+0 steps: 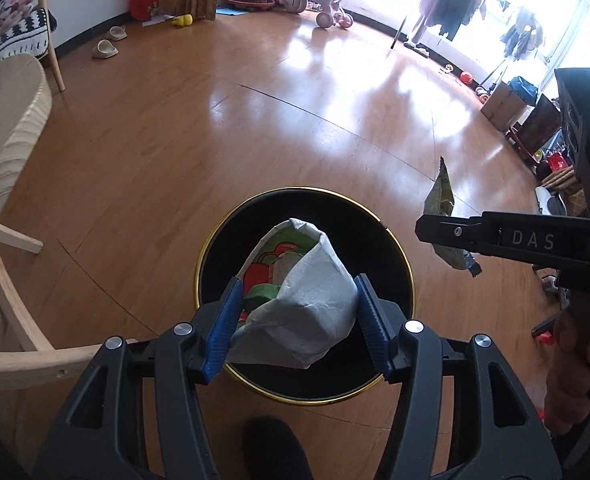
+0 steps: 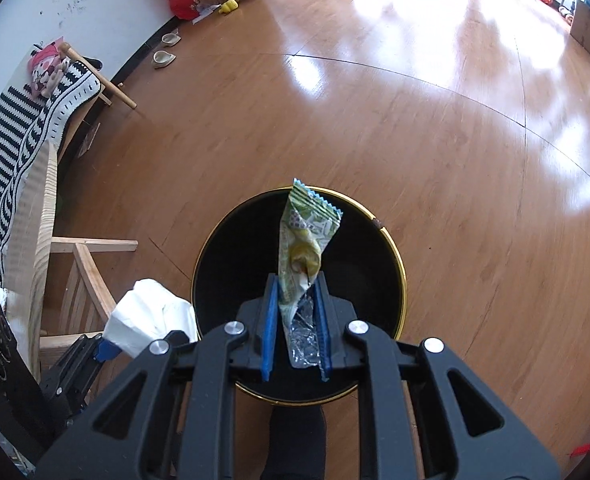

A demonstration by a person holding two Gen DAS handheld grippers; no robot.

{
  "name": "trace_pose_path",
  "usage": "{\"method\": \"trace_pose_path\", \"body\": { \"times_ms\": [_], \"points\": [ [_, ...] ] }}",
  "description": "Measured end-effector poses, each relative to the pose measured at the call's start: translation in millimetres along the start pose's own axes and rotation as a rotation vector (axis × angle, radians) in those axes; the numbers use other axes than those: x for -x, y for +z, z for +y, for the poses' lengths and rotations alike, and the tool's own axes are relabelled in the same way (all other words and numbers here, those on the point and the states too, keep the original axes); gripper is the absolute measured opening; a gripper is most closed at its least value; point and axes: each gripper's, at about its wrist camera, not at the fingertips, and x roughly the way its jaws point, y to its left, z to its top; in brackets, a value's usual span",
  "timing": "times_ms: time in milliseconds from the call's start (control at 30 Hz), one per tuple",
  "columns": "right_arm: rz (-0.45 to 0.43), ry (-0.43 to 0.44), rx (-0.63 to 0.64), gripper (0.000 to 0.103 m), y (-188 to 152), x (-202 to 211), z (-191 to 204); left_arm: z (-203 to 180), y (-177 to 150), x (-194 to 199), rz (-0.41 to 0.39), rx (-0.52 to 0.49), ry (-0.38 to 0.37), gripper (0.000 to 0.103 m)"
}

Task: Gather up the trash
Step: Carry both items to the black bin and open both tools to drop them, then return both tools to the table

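— What do we have over the bin?

— Our left gripper (image 1: pixel 295 320) is clamped on a crumpled paper wrapper (image 1: pixel 295 300), white on the outside, with a printed inside in red, green and orange. It hangs right above the mouth of the round black trash bin (image 1: pixel 399 240), which has a thin gold rim and stands on the glossy wooden floor (image 1: pixel 255 120).

— And the other one?

— Our right gripper (image 2: pixel 295 328) stands narrow, its blue ribbed pads pinching a green-yellow snack wrapper (image 2: pixel 307 232) with a serrated top edge and a clear plastic tail. It too sits over the bin's opening. We can't read the print on it.

— Any writing at all?

— Only "DAS", in pale letters on the side of the right gripper's black finger, seen from the left wrist view. A hand (image 1: pixel 571 368) grips its handle at the right edge.

— Around the bin?

— A pale wooden chair (image 1: pixel 11 240) just to the left, a black-and-white patterned throw (image 2: pixel 23 152) over a seat beyond it, two beige slippers (image 1: pixel 109 42) near the wall, and a dark sock-clad foot (image 2: pixel 295 440) at the bin's near side.
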Motion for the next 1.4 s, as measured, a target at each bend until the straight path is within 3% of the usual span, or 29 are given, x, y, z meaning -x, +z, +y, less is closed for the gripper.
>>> {"method": "trace_pose_path", "body": {
  "times_ms": [133, 200, 233, 267, 333, 400, 600, 733, 900, 1000, 1167, 1400],
  "points": [
    [0.0, 0.02, -0.021, 0.018, 4, -2, -3, -11, -6, 5, -0.019, -0.025, 0.003, 0.057],
    [-0.01, 0.015, -0.025, 0.018, 7, -1, -3, -14, -6, 2, -0.026, -0.026, -0.001, 0.061],
    [-0.015, 0.014, -0.032, 0.02, 8, 0, -4, -15, -5, 1, -0.029, -0.026, -0.003, 0.07],
    [-0.014, 0.014, -0.038, 0.023, 8, 0, -5, -16, -5, 1, -0.033, -0.026, 0.0, 0.077],
    [-0.017, 0.015, -0.047, 0.041, 8, 0, -7, -16, -5, 4, -0.049, -0.034, 0.008, 0.077],
    [-0.024, 0.017, -0.047, 0.053, 8, 1, -6, -16, -4, 7, -0.052, -0.04, 0.005, 0.078],
    [-0.046, 0.013, -0.041, 0.058, 5, 10, 3, -12, -4, 27, -0.082, -0.046, 0.018, 0.082],
    [-0.118, -0.005, 0.016, 0.066, 4, 32, 34, 4, -6, 64, -0.117, -0.029, 0.029, 0.087],
    [-0.226, 0.05, 0.175, 0.069, -5, 67, 115, 51, -14, 142, -0.201, 0.04, 0.102, 0.092],
    [-0.253, 0.108, 0.272, 0.071, -17, 76, 173, 97, -32, 196, -0.259, 0.115, 0.192, 0.092],
    [-0.234, 0.234, 0.467, 0.072, -52, 78, 296, 181, -76, 274, -0.306, 0.271, 0.376, 0.093],
    [-0.181, 0.351, 0.709, 0.072, -123, 73, 444, 293, -155, 372, -0.353, 0.53, 0.539, 0.093]
  ]
}}
